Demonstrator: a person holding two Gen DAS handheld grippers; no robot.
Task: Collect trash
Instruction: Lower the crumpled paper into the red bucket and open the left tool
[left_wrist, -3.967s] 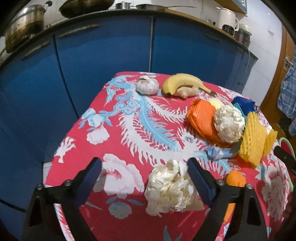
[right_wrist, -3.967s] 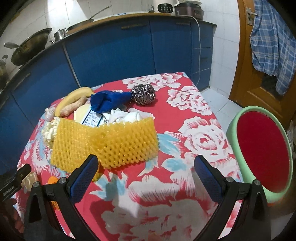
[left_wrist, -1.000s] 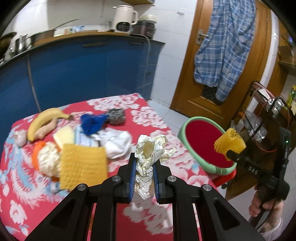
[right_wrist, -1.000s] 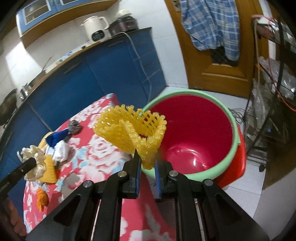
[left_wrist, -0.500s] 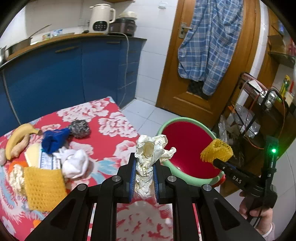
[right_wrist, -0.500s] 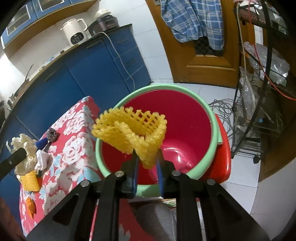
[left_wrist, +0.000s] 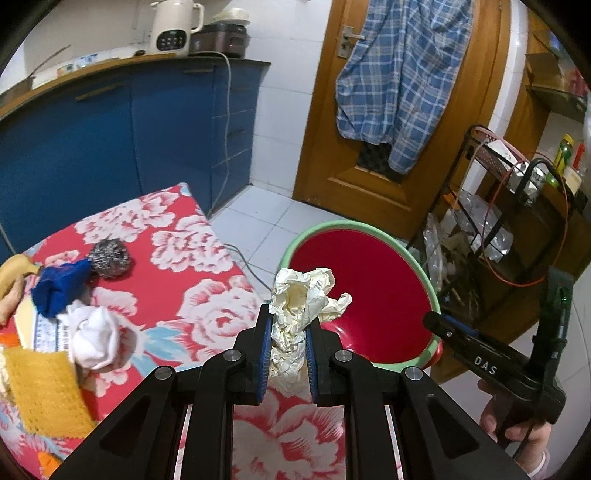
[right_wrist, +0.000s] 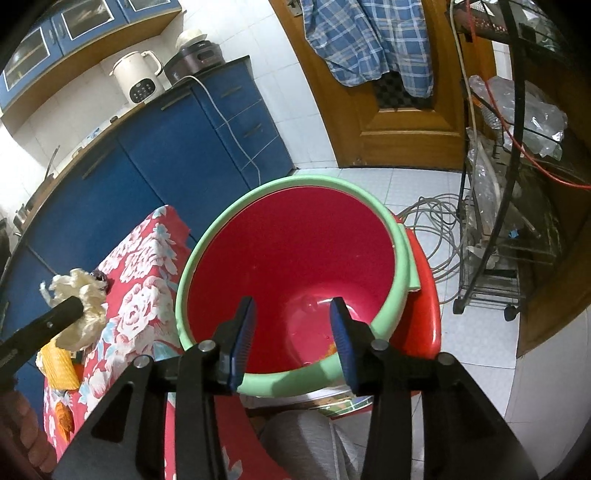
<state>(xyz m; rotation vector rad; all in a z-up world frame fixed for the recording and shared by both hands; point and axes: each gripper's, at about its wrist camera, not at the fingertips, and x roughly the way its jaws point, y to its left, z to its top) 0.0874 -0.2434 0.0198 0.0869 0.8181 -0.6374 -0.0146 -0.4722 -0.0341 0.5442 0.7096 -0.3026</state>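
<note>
A red bin with a green rim (right_wrist: 295, 182) stands on a red stool beside the table, and its rim (left_wrist: 325, 227) also shows in the left wrist view. My right gripper (right_wrist: 291, 310) hangs over the bin's mouth. Its jaws are opening and nothing is between them. A small orange-yellow bit (right_wrist: 332, 347) shows low in the bin by the right finger. My left gripper (left_wrist: 287, 314) is shut on a crumpled cream paper (left_wrist: 301, 295), over the table's edge just left of the bin. The same paper (right_wrist: 79, 295) appears in the right wrist view.
The table with the red flowered cloth (left_wrist: 207, 295) carries a steel scourer (left_wrist: 110, 257), a blue cloth (left_wrist: 59, 286), a white wad (left_wrist: 96, 338), a yellow foam net (left_wrist: 44, 391) and a banana (left_wrist: 14, 273). A wire rack (right_wrist: 517, 221) and loose cables (right_wrist: 432, 221) are right of the bin.
The right jaws have opened and the yellow foam net has left them. Both grippers have moved closer to the bin, the left still carrying the paper.
</note>
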